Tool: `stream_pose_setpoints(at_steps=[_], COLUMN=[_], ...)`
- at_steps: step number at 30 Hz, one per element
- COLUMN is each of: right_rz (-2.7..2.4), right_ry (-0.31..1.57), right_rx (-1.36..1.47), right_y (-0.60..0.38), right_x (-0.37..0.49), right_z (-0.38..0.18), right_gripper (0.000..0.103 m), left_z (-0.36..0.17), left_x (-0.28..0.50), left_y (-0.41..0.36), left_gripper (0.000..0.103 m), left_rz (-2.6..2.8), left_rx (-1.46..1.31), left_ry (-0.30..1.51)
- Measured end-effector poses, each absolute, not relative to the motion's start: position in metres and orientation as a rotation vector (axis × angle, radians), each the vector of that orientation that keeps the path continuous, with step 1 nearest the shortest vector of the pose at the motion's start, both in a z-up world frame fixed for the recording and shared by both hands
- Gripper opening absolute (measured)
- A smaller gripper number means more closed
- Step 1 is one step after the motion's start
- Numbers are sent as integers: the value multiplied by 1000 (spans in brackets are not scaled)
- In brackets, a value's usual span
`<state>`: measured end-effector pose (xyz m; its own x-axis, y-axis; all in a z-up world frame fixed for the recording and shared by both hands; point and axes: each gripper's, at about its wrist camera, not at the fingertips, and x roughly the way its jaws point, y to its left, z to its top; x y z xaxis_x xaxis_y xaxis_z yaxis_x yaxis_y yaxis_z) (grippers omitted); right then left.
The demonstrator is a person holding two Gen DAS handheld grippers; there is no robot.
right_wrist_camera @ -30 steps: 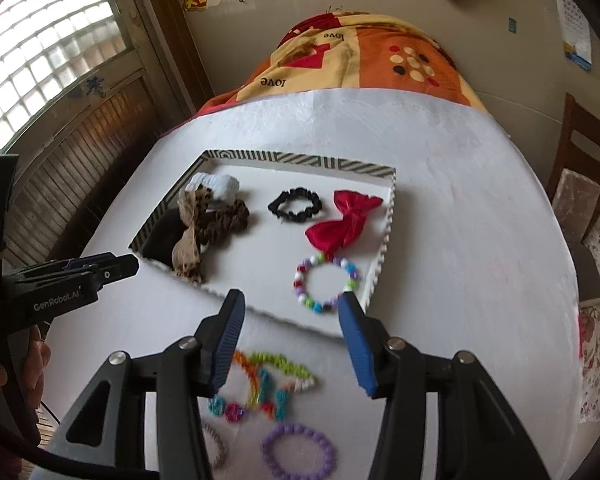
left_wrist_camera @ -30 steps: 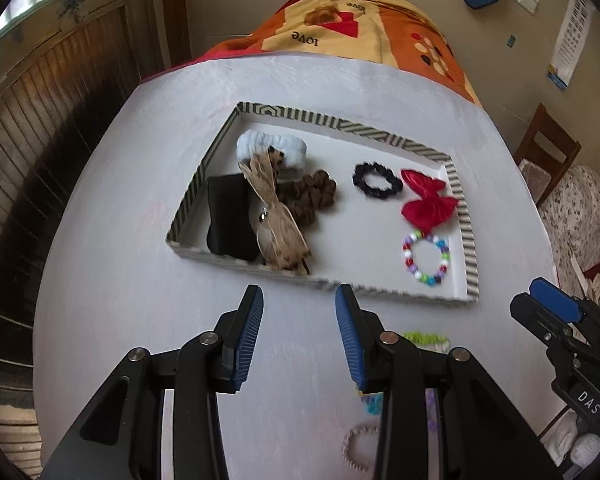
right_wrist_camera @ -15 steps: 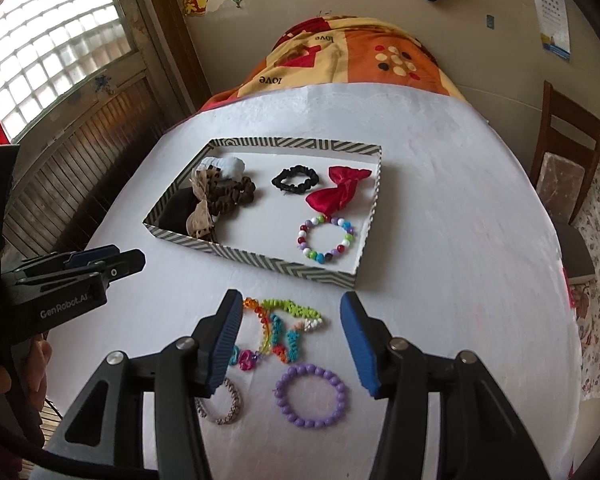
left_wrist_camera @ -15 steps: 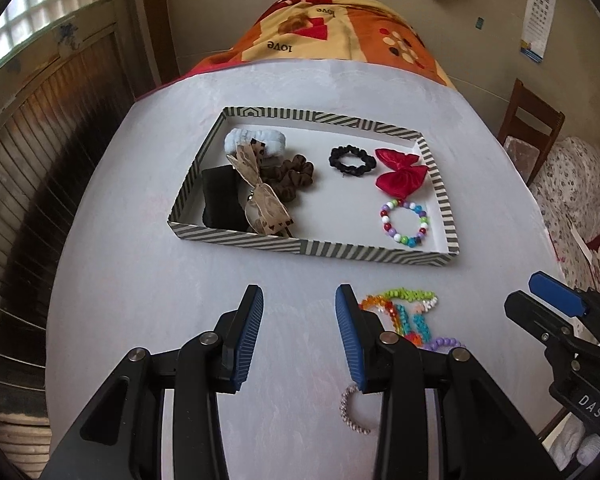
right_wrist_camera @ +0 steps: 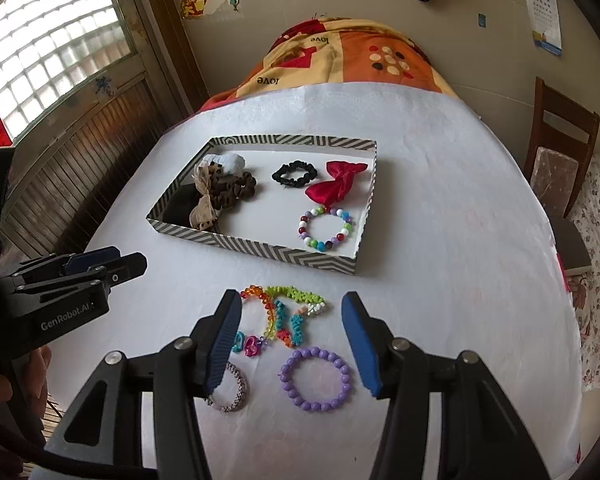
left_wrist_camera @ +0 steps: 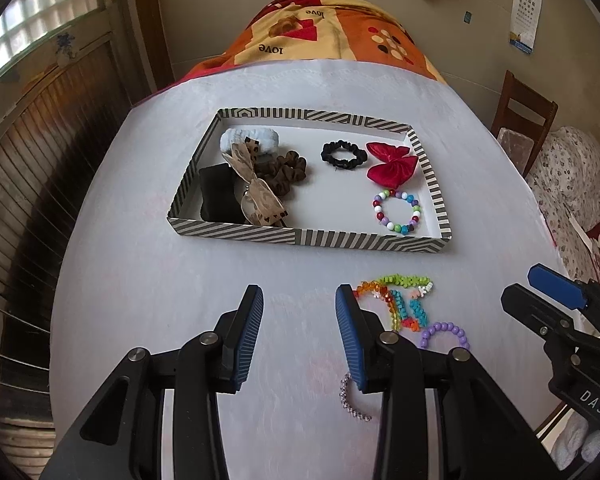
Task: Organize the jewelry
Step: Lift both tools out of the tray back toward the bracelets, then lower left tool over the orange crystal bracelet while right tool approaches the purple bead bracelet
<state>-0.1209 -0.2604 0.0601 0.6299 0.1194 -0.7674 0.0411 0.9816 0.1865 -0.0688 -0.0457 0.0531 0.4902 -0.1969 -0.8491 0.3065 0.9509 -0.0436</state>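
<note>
Both tools hover empty over the tabletop (right_wrist_camera: 440, 208). Right tool (right_wrist_camera: 290, 344) has its jaws spread wide above the loose pieces; left tool (left_wrist_camera: 299, 330) is also parted, gripping nothing, just left of them. Beneath the right tool lie a purple bracelet (right_wrist_camera: 317, 379), a pale beaded bracelet (right_wrist_camera: 232, 390) and a tangle of rainbow beads (right_wrist_camera: 286, 314), all outside the tray (right_wrist_camera: 260, 249). Inside the tray sit a multicolour bracelet (right_wrist_camera: 326, 228), red bow (right_wrist_camera: 336, 188), black scrunchie (right_wrist_camera: 295, 174) and a heap of brown and pale hair ties (right_wrist_camera: 220, 188) at its left end. So roughly half looks sorted, with three pieces left. Compared with a second ago, both tools have drawn back from the tray, bringing the loose pieces fully into view.
</note>
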Motion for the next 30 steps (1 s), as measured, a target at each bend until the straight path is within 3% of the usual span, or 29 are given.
stream_pose_setpoints(at_steps=[16,30], right_rz=[33,-9], right_ry=[932,1056], right_rx=[193,211], right_y=[-270,-295], right_x=[-116,-115], right_z=[49,1], right_gripper=[56,56], left_z=[41,-6], left_x=[-61,-55], left_y=[-40,-50], left_gripper=[29,29], left_rz=[-301,-346], left_rx=[85,37], left_ry=[1069,1222])
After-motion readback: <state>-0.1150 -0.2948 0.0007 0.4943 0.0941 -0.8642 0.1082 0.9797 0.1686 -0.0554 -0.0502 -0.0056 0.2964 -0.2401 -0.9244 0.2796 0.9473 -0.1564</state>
